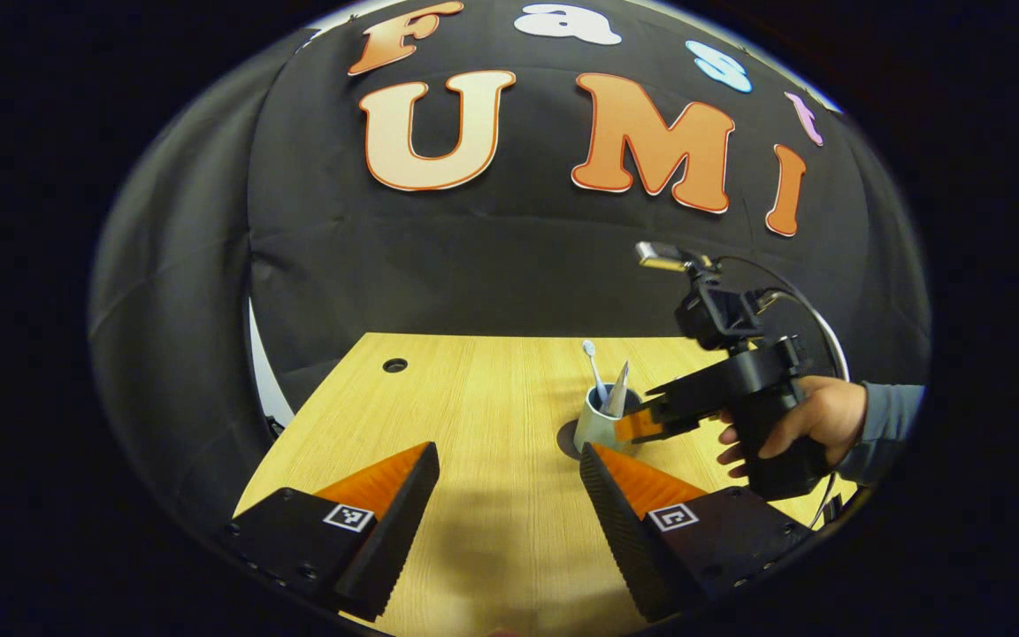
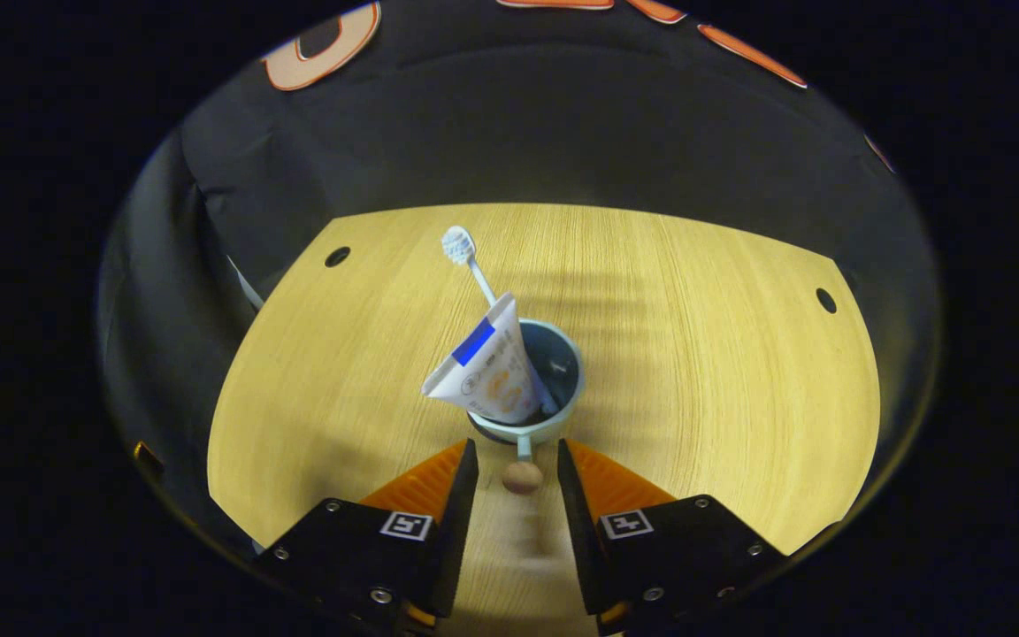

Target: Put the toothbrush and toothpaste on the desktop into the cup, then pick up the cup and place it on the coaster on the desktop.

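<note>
A pale cup (image 2: pixel 568 400) stands on the wooden desktop (image 2: pixel 704 354). A white toothbrush (image 2: pixel 467 258) and a white toothpaste tube (image 2: pixel 487 372) lean out of it. The cup's handle (image 2: pixel 523 449), ending in a small wooden ball, lies between the fingers of my right gripper (image 2: pixel 518 447), which is open and not pressing on it. In the left gripper view the cup (image 1: pixel 596 426) sits just beyond my open left gripper (image 1: pixel 509 456), and the right gripper (image 1: pixel 632 427), held by a hand (image 1: pixel 815 416), reaches the cup from the right. A dark round patch (image 1: pixel 565 440) lies at the cup's base; coaster or shadow, I cannot tell.
The desktop has small round cable holes (image 2: pixel 337 257) (image 2: pixel 825 300) near its far corners. Black cloth walls (image 1: pixel 474 248) close the booth behind and to the left of the table. The table's near edge runs just below my left fingers.
</note>
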Action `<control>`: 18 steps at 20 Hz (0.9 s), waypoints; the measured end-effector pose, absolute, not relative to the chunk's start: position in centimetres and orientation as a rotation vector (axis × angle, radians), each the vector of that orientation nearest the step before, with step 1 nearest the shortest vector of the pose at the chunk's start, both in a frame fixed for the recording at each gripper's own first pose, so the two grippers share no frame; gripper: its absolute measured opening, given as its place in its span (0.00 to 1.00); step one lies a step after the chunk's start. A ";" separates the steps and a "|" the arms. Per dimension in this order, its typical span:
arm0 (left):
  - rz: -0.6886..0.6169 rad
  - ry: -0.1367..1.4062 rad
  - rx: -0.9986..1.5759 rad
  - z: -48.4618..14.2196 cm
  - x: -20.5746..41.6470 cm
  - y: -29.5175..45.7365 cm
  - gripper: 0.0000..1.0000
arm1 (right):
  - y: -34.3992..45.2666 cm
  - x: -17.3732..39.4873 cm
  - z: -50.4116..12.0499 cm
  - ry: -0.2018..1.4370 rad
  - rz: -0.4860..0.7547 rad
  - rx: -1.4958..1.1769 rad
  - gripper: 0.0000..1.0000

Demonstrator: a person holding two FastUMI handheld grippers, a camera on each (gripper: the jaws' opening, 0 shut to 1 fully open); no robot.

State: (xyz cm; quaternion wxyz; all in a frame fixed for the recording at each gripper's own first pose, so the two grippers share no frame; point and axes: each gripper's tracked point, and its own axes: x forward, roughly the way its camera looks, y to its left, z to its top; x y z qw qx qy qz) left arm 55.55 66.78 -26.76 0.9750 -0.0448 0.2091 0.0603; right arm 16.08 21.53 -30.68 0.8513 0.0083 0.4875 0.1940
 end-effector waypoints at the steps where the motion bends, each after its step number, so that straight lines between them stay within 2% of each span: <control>1: 0.122 0.420 -0.090 -26.5 55.6 66.5 0.96 | 21.0 15.9 -29.4 0.991 0.412 0.040 0.62; 5: 0.114 0.390 -0.069 -25.3 55.5 64.7 0.97 | 17.4 15.7 -23.7 0.796 0.410 0.103 0.85; 7: 0.116 0.348 -0.051 -23.6 55.2 63.4 0.96 | 14.6 15.5 -20.5 0.671 0.394 0.104 0.91; 10: 0.117 0.269 -0.035 -20.3 54.5 60.8 0.96 | 10.8 14.6 -16.1 0.492 0.380 0.114 0.93; 11: 0.118 0.241 -0.031 -19.4 54.1 59.7 0.96 | 9.4 13.9 -14.6 0.439 0.375 0.114 0.88; 12: 0.119 0.208 -0.027 -18.0 53.7 58.7 0.96 | 8.1 13.2 -13.4 0.393 0.372 0.110 0.94; 18: 0.117 0.010 0.027 -9.9 48.4 52.4 0.96 | 1.8 6.7 -6.3 0.192 0.397 0.121 0.94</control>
